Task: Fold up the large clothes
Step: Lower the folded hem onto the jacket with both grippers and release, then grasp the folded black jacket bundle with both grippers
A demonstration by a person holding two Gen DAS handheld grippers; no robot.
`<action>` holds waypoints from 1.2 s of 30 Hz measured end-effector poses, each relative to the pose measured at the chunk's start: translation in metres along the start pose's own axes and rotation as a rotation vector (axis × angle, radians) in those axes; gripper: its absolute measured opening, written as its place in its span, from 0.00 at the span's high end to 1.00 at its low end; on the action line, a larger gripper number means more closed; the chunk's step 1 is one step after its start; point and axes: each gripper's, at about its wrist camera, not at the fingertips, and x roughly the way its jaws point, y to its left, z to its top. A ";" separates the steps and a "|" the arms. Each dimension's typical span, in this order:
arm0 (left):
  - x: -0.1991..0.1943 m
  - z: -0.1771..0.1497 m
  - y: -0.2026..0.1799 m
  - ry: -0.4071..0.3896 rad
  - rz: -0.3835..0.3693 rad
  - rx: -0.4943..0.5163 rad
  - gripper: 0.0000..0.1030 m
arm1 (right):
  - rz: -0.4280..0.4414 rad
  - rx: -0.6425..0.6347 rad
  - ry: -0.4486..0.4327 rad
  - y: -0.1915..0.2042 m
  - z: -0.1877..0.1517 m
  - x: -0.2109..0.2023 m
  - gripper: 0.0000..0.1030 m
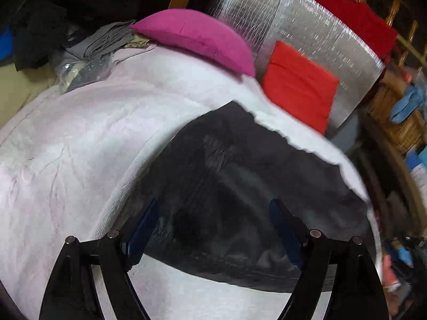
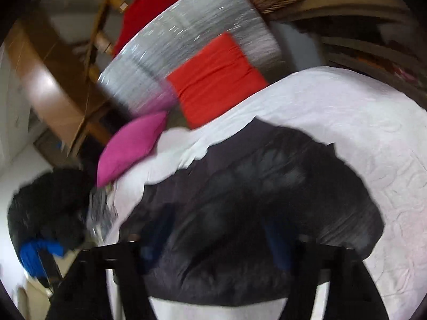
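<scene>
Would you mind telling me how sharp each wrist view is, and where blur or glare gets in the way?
Left wrist view: mostly sharp; the left tool and dark garment read clearly, with smear toward the right rim and glints on the silver foil mat. Right wrist view: heavy motion blur; the right tool is smeared against the dark garment, and the foil streaks.

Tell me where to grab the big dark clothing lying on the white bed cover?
Pinch the near hem of the dark grey garment, coming from the near side. That edge lies flat on the white quilted cover, right ahead of the open left gripper.
</scene>
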 end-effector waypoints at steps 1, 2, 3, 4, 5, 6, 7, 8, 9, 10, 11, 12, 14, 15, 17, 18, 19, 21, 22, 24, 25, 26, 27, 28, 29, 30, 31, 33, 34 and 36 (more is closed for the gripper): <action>0.006 -0.003 0.000 0.022 0.016 0.004 0.18 | 0.001 -0.043 0.027 0.010 -0.007 0.007 0.42; 0.015 -0.007 0.000 0.066 0.031 0.003 0.18 | 0.002 -0.068 0.049 0.017 -0.013 0.014 0.43; 0.023 -0.009 -0.001 0.094 0.045 0.001 0.18 | 0.000 -0.084 0.066 0.022 -0.019 0.020 0.43; 0.027 -0.010 -0.003 0.091 0.068 0.008 0.18 | 0.005 -0.096 0.078 0.028 -0.024 0.028 0.43; 0.029 -0.011 -0.007 0.078 0.097 0.030 0.17 | 0.012 -0.104 0.086 0.032 -0.027 0.034 0.43; 0.031 -0.010 -0.011 0.071 0.117 0.052 0.17 | 0.011 -0.120 0.104 0.036 -0.030 0.044 0.43; 0.032 -0.009 -0.013 0.068 0.124 0.062 0.16 | -0.003 -0.132 0.127 0.037 -0.032 0.056 0.43; 0.034 -0.008 -0.014 0.064 0.125 0.067 0.15 | -0.018 -0.134 0.150 0.037 -0.036 0.066 0.43; 0.036 -0.007 -0.014 0.061 0.123 0.074 0.14 | -0.035 -0.129 0.171 0.035 -0.036 0.078 0.43; 0.038 -0.005 -0.014 0.060 0.125 0.084 0.14 | -0.056 -0.119 0.186 0.031 -0.037 0.092 0.43; 0.041 -0.003 -0.014 0.062 0.130 0.099 0.14 | -0.076 -0.116 0.195 0.027 -0.037 0.102 0.43; 0.043 -0.002 -0.015 0.065 0.135 0.107 0.14 | -0.089 -0.110 0.201 0.024 -0.036 0.107 0.44; 0.041 0.000 -0.010 0.066 0.127 0.106 0.14 | -0.087 -0.066 0.212 0.019 -0.031 0.112 0.44; 0.037 0.000 -0.009 0.065 0.118 0.105 0.14 | -0.071 -0.041 0.219 0.018 -0.027 0.109 0.44; 0.028 0.005 -0.005 0.048 0.089 0.097 0.14 | -0.005 0.010 0.229 0.015 -0.017 0.097 0.42; 0.021 0.008 -0.001 0.027 0.079 0.084 0.14 | 0.016 0.011 0.223 0.016 -0.011 0.090 0.42; 0.015 0.012 0.004 -0.004 0.079 0.066 0.14 | 0.026 0.005 0.206 0.014 -0.006 0.080 0.42; 0.003 0.018 0.017 -0.050 0.094 0.042 0.14 | 0.009 0.009 0.120 0.000 0.009 0.050 0.34; 0.001 0.021 0.024 -0.055 0.107 0.035 0.14 | -0.005 0.022 0.085 -0.005 0.012 0.039 0.24; 0.002 0.024 0.036 -0.023 0.106 0.031 0.14 | -0.044 0.091 0.012 -0.034 0.021 0.014 0.21; 0.004 0.025 0.042 -0.006 0.095 0.024 0.14 | -0.075 0.121 0.002 -0.051 0.024 0.005 0.21; 0.005 0.026 0.049 0.010 0.086 0.012 0.14 | -0.107 0.129 0.002 -0.061 0.025 0.000 0.21; 0.006 0.027 0.056 0.016 0.090 0.007 0.14 | -0.159 0.131 -0.008 -0.072 0.025 -0.010 0.21; 0.007 0.029 0.061 0.020 0.098 0.010 0.14 | -0.220 0.127 -0.030 -0.082 0.027 -0.017 0.20; 0.011 0.031 0.066 0.034 0.107 0.018 0.14 | -0.277 0.116 -0.055 -0.094 0.030 -0.022 0.20; 0.016 0.033 0.070 0.055 0.104 0.016 0.14 | -0.284 0.119 -0.055 -0.104 0.033 -0.021 0.20; 0.019 0.033 0.073 0.070 0.090 0.003 0.14 | -0.269 0.138 -0.042 -0.114 0.036 -0.020 0.20; 0.029 0.033 0.076 0.109 0.019 -0.043 0.14 | -0.183 0.212 0.014 -0.140 0.039 -0.010 0.20; 0.037 0.034 0.074 0.138 -0.033 -0.059 0.14 | -0.147 0.233 0.044 -0.149 0.040 -0.004 0.20; 0.044 0.034 0.066 0.156 -0.059 -0.048 0.14 | -0.125 0.234 0.078 -0.156 0.039 0.007 0.20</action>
